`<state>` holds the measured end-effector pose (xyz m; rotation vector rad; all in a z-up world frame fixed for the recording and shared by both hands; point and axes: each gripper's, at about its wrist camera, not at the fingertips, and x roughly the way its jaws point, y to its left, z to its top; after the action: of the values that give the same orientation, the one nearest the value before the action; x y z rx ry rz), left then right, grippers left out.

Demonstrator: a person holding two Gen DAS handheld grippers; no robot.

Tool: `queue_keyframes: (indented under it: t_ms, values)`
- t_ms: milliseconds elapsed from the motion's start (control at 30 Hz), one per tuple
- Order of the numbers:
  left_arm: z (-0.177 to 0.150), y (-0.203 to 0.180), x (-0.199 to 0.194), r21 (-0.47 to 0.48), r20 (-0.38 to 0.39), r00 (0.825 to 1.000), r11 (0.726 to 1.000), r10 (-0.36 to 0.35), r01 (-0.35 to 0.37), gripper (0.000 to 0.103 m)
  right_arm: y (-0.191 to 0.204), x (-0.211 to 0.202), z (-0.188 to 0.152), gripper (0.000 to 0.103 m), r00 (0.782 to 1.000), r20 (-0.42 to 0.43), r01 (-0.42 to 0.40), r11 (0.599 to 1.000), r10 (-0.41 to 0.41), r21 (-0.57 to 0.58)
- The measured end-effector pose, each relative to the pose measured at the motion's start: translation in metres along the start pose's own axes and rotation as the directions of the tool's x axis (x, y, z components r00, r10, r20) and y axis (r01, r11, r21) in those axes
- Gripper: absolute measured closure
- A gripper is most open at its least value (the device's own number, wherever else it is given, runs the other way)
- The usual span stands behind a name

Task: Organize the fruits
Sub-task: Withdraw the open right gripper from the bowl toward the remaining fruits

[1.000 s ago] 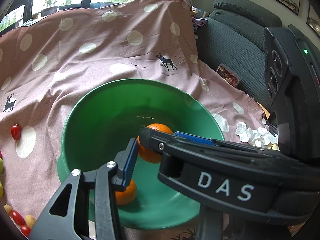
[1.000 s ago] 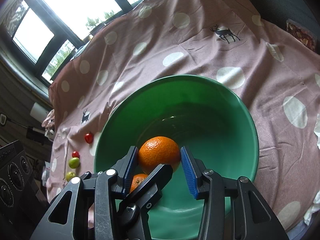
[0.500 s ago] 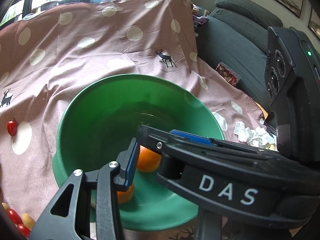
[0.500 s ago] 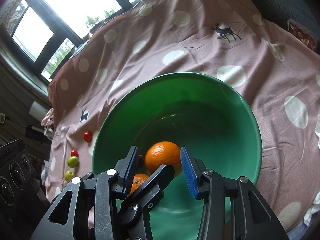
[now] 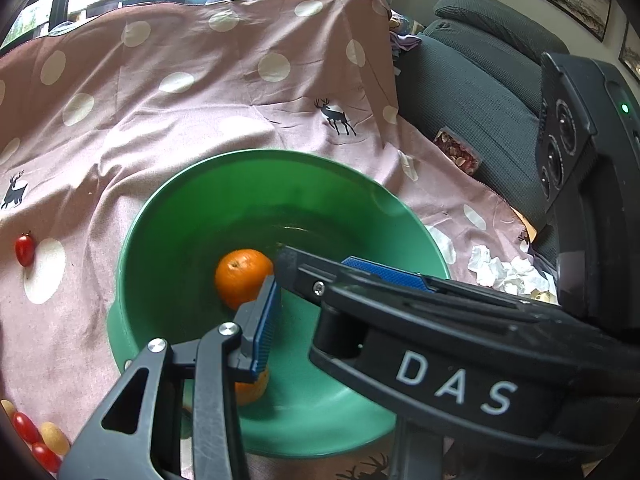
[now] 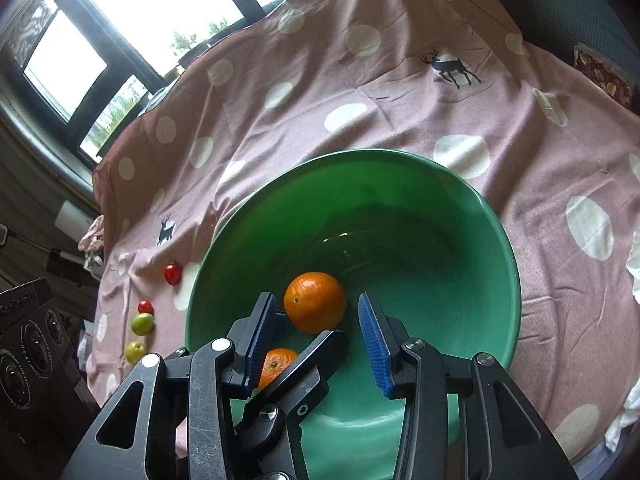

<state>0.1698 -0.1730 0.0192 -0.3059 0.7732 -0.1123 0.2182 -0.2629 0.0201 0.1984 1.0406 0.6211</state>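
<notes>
Inside the green bowl (image 6: 496,248) lie two oranges: one orange (image 6: 315,302) on the bowl's floor, a second orange (image 6: 276,364) nearer, partly hidden by gripper fingers. Right gripper (image 6: 318,340) hangs over the bowl's near rim, jaws spread and empty. Left gripper (image 5: 340,292) reaches in too; its right finger is blocked by the other tool, so its jaw state is unclear. Cherry tomatoes (image 6: 173,274) and green fruits (image 6: 143,323) sit left of the bowl on the spotted cloth (image 6: 320,80).

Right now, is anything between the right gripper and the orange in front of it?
Yes. The left gripper's finger crosses the gap inside the open right gripper, just short of the orange in the green bowl. It also partly covers a second orange nearer the camera.
</notes>
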Motion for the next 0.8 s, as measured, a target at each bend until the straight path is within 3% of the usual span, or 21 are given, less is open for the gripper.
queue_keyframes:
  t_ms: [333,467,533,600,800]
  values:
    - [-0.003,0.013,-0.029,-0.026,0.048,0.999,1.000,-0.010,0.011,0.065,-0.004,-0.019,0.005,0.057,0.995,0.096,0.037,0.998,-0.042,0.051]
    - [-0.008,0.024,-0.048,-0.049,0.081,0.997,0.999,0.016,-0.012,0.065,-0.005,-0.031,0.005,0.044,0.984,0.173,0.026,0.997,-0.039,0.079]
    - [-0.011,0.032,-0.060,-0.070,0.105,0.994,0.997,0.026,-0.019,0.063,-0.002,-0.035,0.006,0.044,0.979,0.200,0.012,0.997,-0.028,0.078]
    - [-0.014,0.041,-0.074,-0.094,0.133,0.990,0.995,0.039,-0.027,0.051,0.003,-0.038,0.006,0.043,0.975,0.224,-0.004,0.998,-0.012,0.070]
    - [-0.024,0.086,-0.126,-0.212,0.217,0.970,0.975,0.113,-0.066,0.031,0.026,-0.045,0.002,0.029,0.956,0.292,-0.033,0.999,0.029,0.011]
